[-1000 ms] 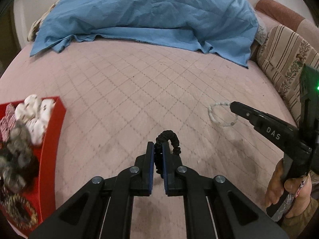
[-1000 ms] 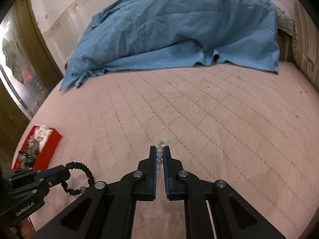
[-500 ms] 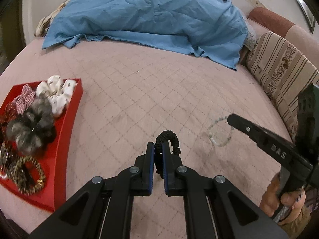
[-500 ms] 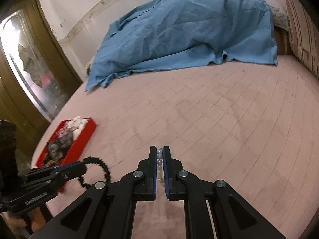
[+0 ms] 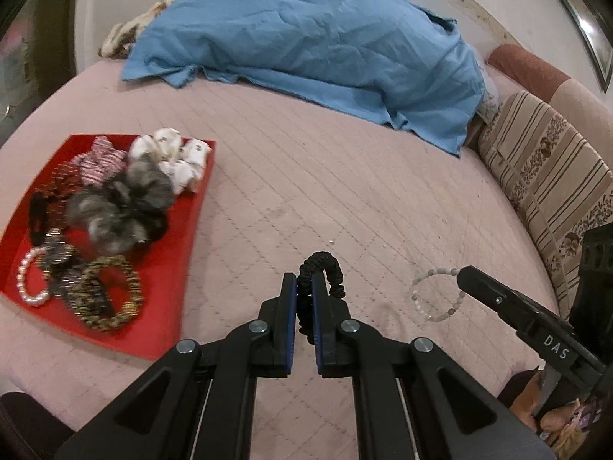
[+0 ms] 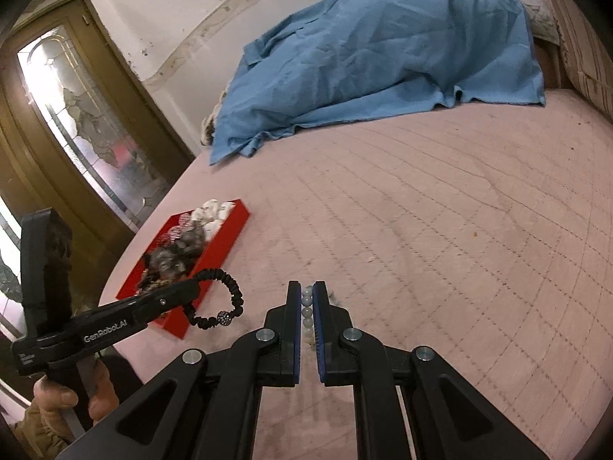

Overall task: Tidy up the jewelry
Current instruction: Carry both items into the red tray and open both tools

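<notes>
Pink bedspread (image 5: 345,191); left tool (image 5: 304,299) pinching black bracelet (image 5: 325,272)

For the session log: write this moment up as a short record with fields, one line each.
surface: pink quilted bed
left tool: shut on black bracelet, lifted off the bed
right tool: shut on pale bead bracelet
red tray: on the bed at the left, holding scrunchies, a pearl bracelet and a gold-brown bracelet
far end: blue cloth in a heap
right edge: striped cushion
pending: both held bracelets are outside the tray
</notes>
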`<state>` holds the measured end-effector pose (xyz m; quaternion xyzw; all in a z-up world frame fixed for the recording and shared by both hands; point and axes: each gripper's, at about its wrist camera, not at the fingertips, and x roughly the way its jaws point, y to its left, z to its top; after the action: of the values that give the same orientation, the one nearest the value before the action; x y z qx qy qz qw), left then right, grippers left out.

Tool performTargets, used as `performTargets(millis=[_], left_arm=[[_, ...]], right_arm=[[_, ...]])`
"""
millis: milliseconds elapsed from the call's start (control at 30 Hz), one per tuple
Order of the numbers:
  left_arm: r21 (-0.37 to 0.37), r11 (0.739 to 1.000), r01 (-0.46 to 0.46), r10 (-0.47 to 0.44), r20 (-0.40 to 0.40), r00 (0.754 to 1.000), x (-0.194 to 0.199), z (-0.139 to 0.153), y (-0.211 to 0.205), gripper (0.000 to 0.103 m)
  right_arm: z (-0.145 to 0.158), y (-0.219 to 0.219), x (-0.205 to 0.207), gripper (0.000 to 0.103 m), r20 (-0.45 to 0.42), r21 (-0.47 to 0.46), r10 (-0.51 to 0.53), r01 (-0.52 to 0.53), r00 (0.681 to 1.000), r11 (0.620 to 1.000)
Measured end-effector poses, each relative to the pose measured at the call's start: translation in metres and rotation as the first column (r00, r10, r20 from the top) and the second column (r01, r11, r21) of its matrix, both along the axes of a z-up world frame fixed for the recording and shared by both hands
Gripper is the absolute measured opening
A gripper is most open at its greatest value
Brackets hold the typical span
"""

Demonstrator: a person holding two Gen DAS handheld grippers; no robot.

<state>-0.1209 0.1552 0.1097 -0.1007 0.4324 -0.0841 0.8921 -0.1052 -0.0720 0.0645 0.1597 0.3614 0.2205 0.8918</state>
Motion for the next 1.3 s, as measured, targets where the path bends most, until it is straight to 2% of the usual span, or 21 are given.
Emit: performTargets(millis=[267, 500, 900, 1033, 1300], left_arm=[[0.007, 0.999, -0.050, 0.050, 0.059, 0.997, -0.021, 0.015, 0.034, 0.007], [0.004, 0.990, -0.140, 0.139, 0.090, 0.986, -0.036, 0.020, 0.083, 0.007], [-0.066, 0.942, -0.330, 0.336, 0.098, 0.937, -0.060, 0.022, 0.179, 0.007], [-0.070, 0.937, -0.342, 0.348, 0.093, 0.933, -0.064, 0.019, 0.189, 0.007], [-0.027, 0.939, -0.342, 0.342, 0.100, 0.934, -0.063, 0.015, 0.189, 0.008]], right_arm=[[0.021, 0.025, -0.011, 0.007, 0.010, -0.025, 0.035, -0.035, 0.999, 0.999], [0.039, 0.062, -0.014, 0.007, 0.038, -0.075, 0.105, -0.102, 0.994, 0.992], [0.055, 0.139, -0.014, 0.007, 0.058, -0.138, 0.244, -0.234, 0.968, 0.962], [0.057, 0.160, -0.013, 0.007, 0.056, -0.149, 0.277, -0.266, 0.959, 0.952], [0.058, 0.187, -0.013, 0.007, 0.053, -0.173, 0.313, -0.300, 0.948, 0.938]])
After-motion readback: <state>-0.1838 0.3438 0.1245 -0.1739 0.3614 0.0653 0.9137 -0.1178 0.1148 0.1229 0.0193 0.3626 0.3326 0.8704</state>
